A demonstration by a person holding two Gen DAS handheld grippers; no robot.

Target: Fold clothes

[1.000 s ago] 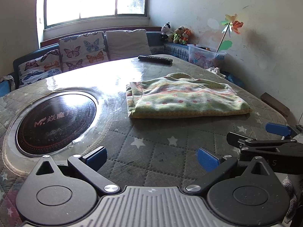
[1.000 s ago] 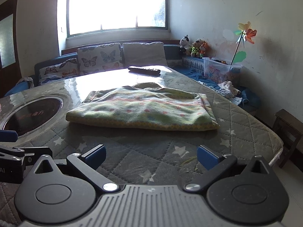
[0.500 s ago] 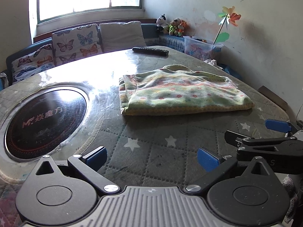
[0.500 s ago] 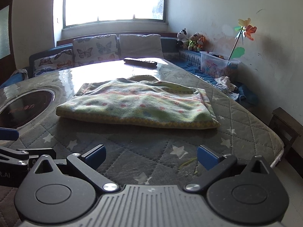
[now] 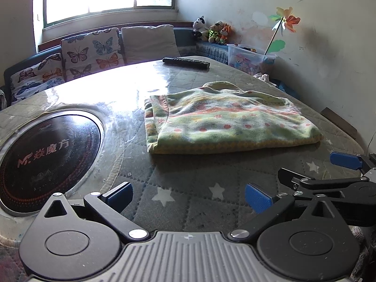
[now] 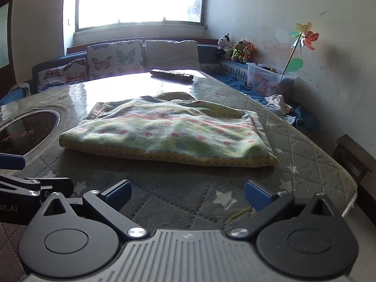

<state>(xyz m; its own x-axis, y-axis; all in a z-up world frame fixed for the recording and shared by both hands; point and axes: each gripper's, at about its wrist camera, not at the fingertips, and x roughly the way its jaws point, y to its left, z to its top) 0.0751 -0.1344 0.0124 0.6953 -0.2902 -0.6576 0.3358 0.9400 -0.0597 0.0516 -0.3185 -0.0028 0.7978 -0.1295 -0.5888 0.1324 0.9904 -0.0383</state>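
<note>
A green fleece garment with red dots [image 5: 225, 122] [image 6: 169, 134] lies folded into a flat rectangle on the quilted star-print table cover [image 5: 188, 188] [image 6: 188, 188]. My left gripper [image 5: 188, 197] hovers low over the cover, just in front of the garment's near edge, open with nothing between its blue pads. My right gripper [image 6: 186, 195] is also open and empty, in front of the garment. The right gripper [image 5: 324, 174] shows at the right edge of the left wrist view. The left gripper's blue pad [image 6: 11, 162] pokes in at the left of the right wrist view.
A round black induction cooktop [image 5: 44, 148] [image 6: 25, 131] is set into the table at the left. A black remote [image 5: 185, 63] [image 6: 171, 75] lies at the far edge. Beyond are butterfly cushions [image 5: 91, 51], a plastic toy box [image 6: 270, 80], and a dark stool [image 6: 352, 157] off the table's right edge.
Both grippers have risen slightly and drifted closer to the garment, staying open. The garment has not moved.
</note>
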